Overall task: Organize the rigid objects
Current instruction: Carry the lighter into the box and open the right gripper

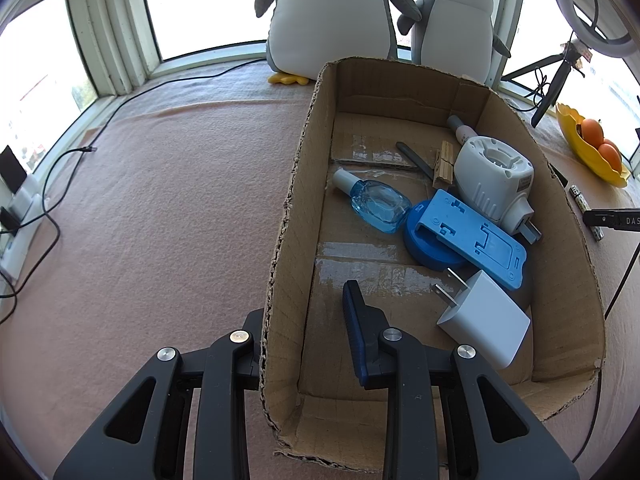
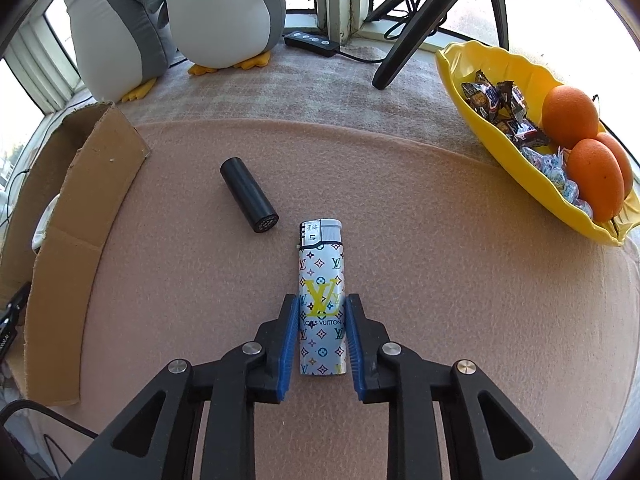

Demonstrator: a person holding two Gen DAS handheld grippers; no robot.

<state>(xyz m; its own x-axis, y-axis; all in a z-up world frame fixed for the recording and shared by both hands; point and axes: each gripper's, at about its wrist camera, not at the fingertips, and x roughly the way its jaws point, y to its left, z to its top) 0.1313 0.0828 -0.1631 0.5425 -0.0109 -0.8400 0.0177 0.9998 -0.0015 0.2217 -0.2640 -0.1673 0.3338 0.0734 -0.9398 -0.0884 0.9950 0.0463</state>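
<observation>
The right gripper (image 2: 322,336) is pointing steeply down at the pink cloth (image 2: 400,220), its blue pads (image 2: 291,340) sitting against both sides of a patterned lighter (image 2: 321,300) that is lying flat, metal head pointing away from the camera; the jaws are narrowed onto it. A black cylinder (image 2: 248,195) is lying on the cloth just up and left of the lighter, apart from it. A yellow bowl (image 2: 500,92) with oranges (image 2: 570,116) and wrapped sweets is sitting well to the right. The left gripper (image 1: 304,344) is straddling the near left wall of the cardboard box (image 1: 296,184), one finger outside and one inside, jaws drawn close and clamping that wall. Inside the box are lying a blue bottle (image 1: 376,204), a blue holder (image 1: 472,236), a white charger (image 1: 484,320) and a white plug-in device (image 1: 494,176).
</observation>
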